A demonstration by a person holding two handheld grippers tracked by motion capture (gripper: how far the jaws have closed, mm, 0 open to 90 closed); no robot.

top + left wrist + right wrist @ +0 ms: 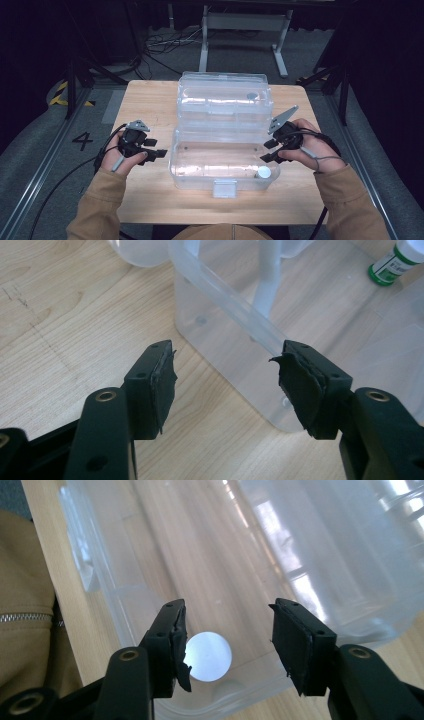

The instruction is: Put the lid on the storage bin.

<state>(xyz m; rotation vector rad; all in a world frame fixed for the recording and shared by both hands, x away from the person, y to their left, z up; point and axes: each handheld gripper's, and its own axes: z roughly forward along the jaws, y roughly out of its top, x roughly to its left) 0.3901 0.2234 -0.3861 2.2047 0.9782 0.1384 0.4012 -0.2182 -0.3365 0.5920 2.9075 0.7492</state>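
A person in tan sleeves holds the left gripper [161, 153] low beside the left wall of a clear plastic box [200, 172], jaws apart and empty; the right gripper [268, 151] hovers over the box's near right corner, jaws spread wide above a white-capped bottle [264, 172] standing inside. The box sits open, lid back, on a pale wood-grain table [150, 100], grey floor and cables beyond.

The right gripper [227, 640] hangs over the clear box [120, 605], jaws spread and empty; a white cap [209, 656] sits below beside its left jaw.
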